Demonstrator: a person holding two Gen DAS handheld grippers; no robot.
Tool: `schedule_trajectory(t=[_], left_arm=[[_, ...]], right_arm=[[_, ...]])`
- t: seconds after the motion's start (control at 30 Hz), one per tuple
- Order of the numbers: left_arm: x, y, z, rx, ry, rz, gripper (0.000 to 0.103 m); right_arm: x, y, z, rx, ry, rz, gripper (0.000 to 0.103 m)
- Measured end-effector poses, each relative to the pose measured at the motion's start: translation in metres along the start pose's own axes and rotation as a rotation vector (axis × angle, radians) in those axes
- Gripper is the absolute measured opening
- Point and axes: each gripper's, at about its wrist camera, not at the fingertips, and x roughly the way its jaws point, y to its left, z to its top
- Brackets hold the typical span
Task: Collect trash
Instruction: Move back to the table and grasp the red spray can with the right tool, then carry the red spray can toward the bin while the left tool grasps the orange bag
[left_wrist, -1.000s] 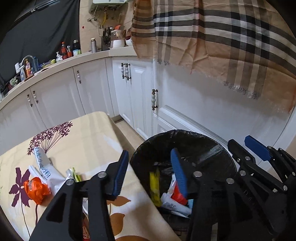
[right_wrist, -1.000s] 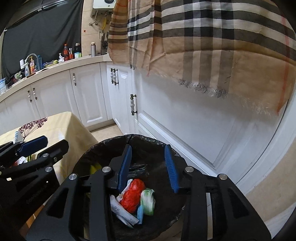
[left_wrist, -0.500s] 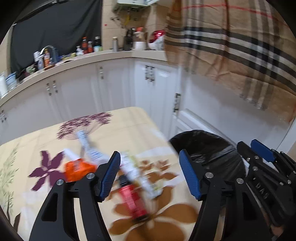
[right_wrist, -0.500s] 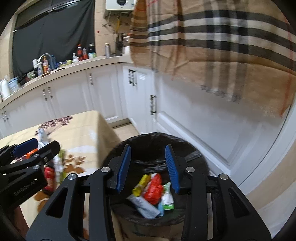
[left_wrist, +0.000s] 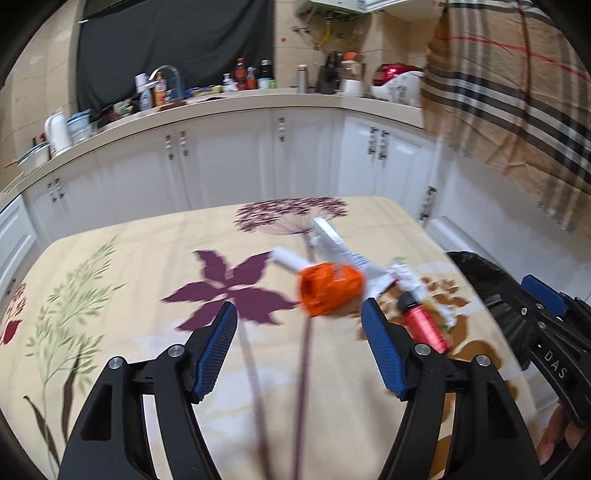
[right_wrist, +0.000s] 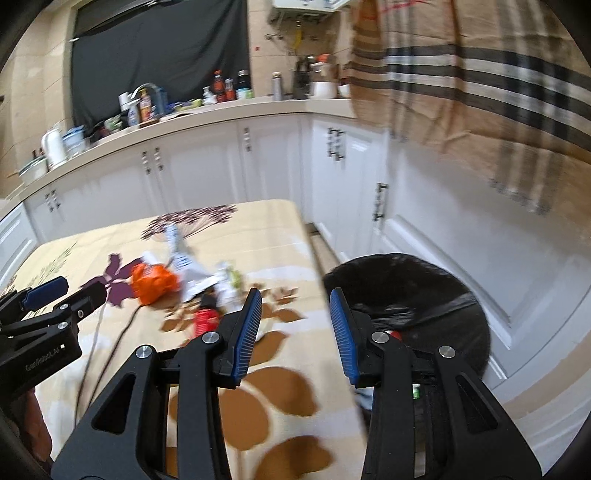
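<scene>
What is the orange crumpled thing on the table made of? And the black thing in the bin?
The orange thing looks like thin, shiny plastic wrapping: it is crumpled and creased, though blur hides detail. The black liner in the bin looks like glossy plastic film: it wrinkles and catches light at the rim.

The left gripper (left_wrist: 299, 350) has swung from over the trash bin (left_wrist: 476, 266) to the counter (left_wrist: 110, 332), now facing the orange wrapper (left_wrist: 328, 288). The right gripper (right_wrist: 295, 332) has shifted off the bin toward the counter's edge, jaws spread wider.
</scene>
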Motion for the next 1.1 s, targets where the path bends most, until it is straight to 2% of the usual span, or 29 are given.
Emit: schedule_trajectory(t=[0.27, 0.63, 0.73, 0.83, 1.1], left_arm=[[-0.004, 0.047, -0.013, -0.056, 0.023, 0.063, 0.068], [-0.004, 0.096, -0.026, -0.124, 0.052, 0.115, 0.068], [-0.002, 0.1, -0.027, -0.132, 0.06, 0.112, 0.068], [-0.001, 0.1, -0.028, -0.133, 0.066, 0.107, 0.068], [0.002, 0.093, -0.028, -0.124, 0.073, 0.093, 0.068]], right_arm=[[0.009, 0.044, -0.007, -0.067, 0.056, 0.059, 0.037], [0.035, 0.063, -0.015, -0.078, 0.179, 0.067, 0.037], [0.042, 0.066, -0.016, -0.085, 0.214, 0.067, 0.035], [0.048, 0.067, -0.016, -0.093, 0.244, 0.07, 0.024], [0.044, 0.07, -0.017, -0.105, 0.225, 0.077, 0.024]])
